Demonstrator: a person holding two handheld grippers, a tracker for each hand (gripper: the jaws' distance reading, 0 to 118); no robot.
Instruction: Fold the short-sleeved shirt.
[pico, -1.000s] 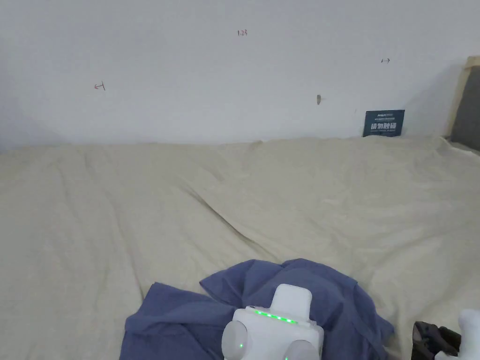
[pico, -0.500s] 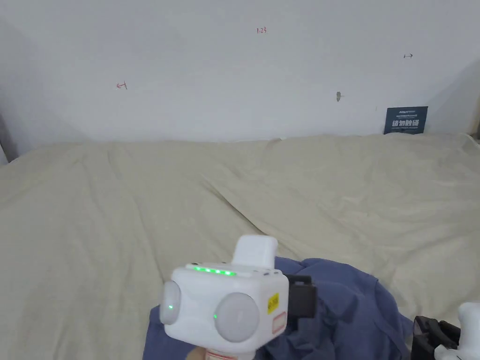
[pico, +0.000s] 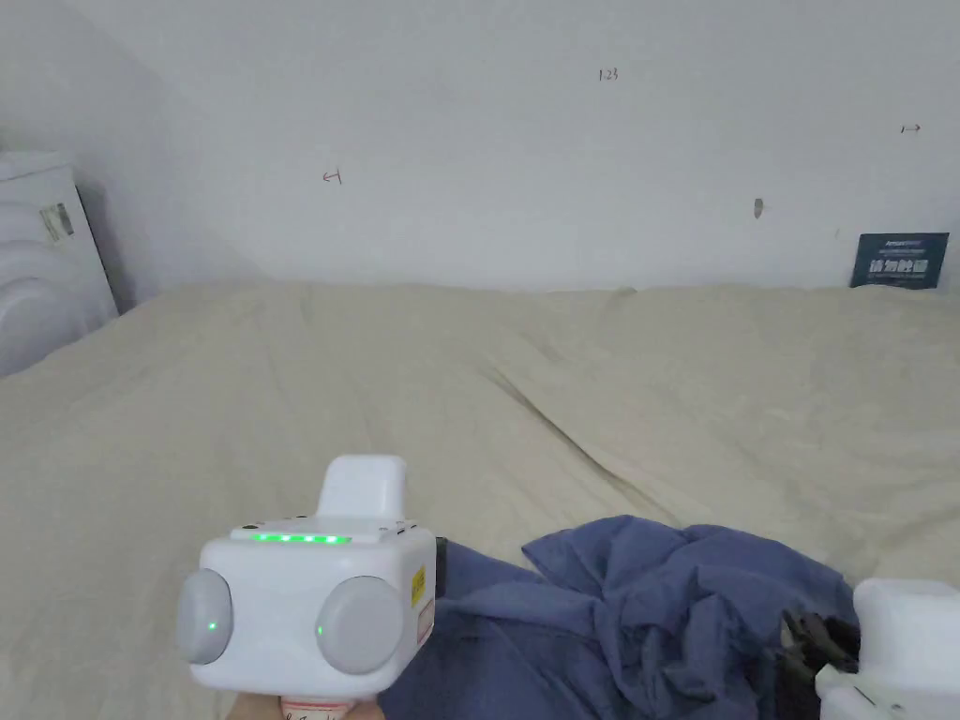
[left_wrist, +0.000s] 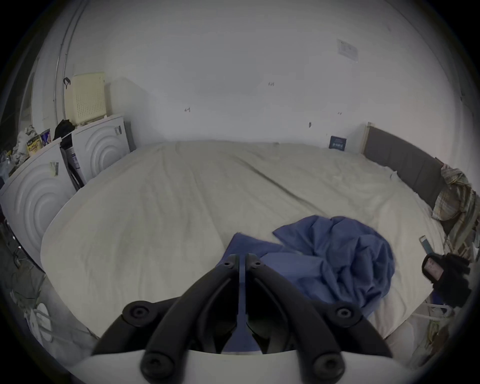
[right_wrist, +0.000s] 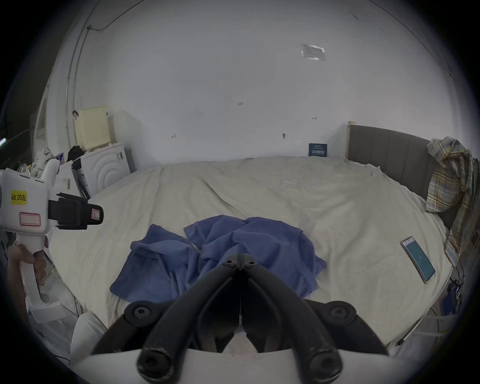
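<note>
the blue shirt (right_wrist: 220, 257) is crumpled in a heap at the near edge of the bed (right_wrist: 259, 187), so i'd guess you're hunting for an edge to spread it flat before any folding. your left claw (left_wrist: 241, 262) hangs over the shirt's left flap, jaws nearly together, nothing clearly gripped. your right claw (right_wrist: 241, 261) sits over the heap, jaws together, apparently empty.

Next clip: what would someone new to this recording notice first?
The crumpled blue shirt stands out, bunched near the front edge of the wide beige bed. Next come the two grippers: the left gripper and the right gripper, both with jaws closed, above the shirt's near side. A plaid garment hangs over the grey headboard on the right.
</note>
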